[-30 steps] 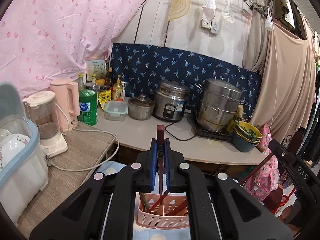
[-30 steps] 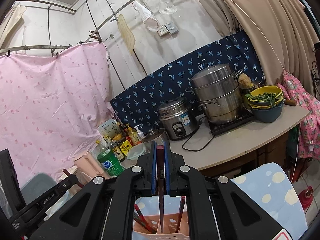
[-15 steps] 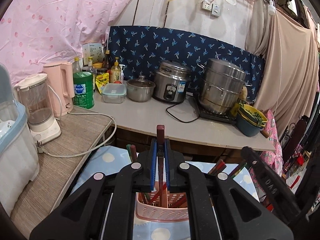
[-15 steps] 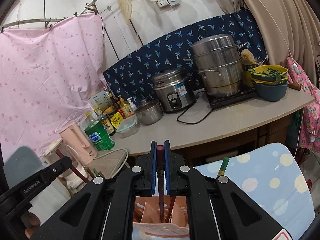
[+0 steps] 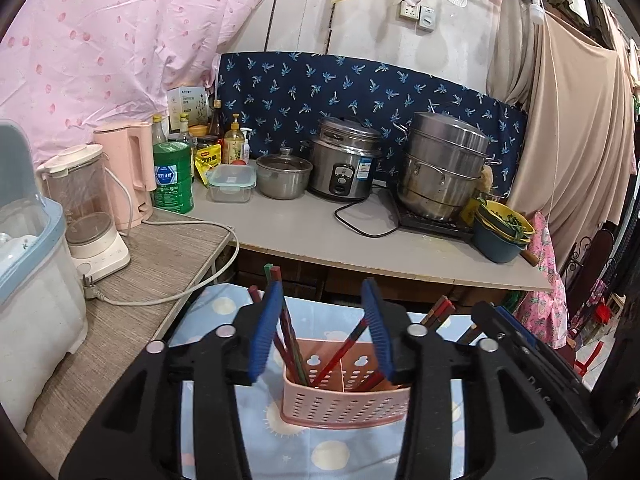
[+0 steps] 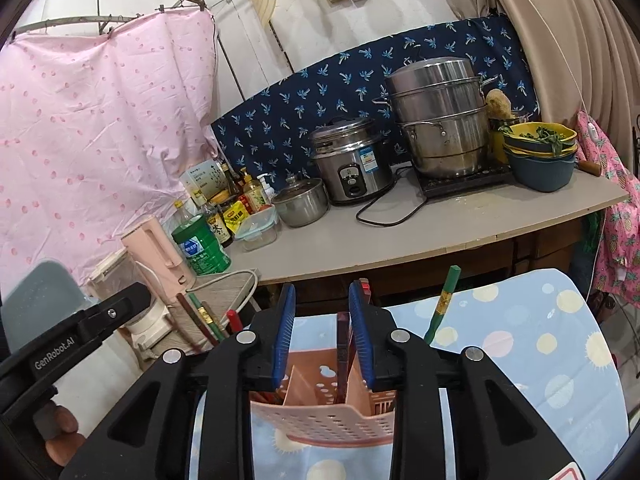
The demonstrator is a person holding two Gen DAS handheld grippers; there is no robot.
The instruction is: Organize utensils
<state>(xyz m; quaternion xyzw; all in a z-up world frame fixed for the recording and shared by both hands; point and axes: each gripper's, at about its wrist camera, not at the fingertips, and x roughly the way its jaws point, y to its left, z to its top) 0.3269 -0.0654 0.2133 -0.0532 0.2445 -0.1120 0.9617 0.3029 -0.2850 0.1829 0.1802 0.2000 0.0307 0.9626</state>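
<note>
A pink perforated utensil basket (image 5: 344, 396) stands on a blue dotted tablecloth (image 5: 224, 308); it also shows in the right wrist view (image 6: 320, 420). Several red and dark chopsticks (image 5: 340, 354) stand in its compartments. My left gripper (image 5: 322, 328) is open just above the basket, holding nothing. My right gripper (image 6: 322, 328) is open above the basket too; a dark red chopstick (image 6: 342, 344) stands in the basket between its jaws, free of them. A green chopstick (image 6: 442, 304) leans out at the right. The other gripper's body (image 6: 76, 344) shows at the left.
A grey counter (image 5: 320, 236) behind holds a rice cooker (image 5: 344, 168), a steel steamer (image 5: 444, 168), a small pot (image 5: 284, 174), bottles and bowls (image 5: 502, 232). A blender (image 5: 88, 216), pink kettle (image 5: 128, 172) and cord sit on the left wooden table (image 5: 120, 320).
Both grippers held a chopstick upright and lowered toward the basket. Both have now opened and the chopsticks stand in the basket.
</note>
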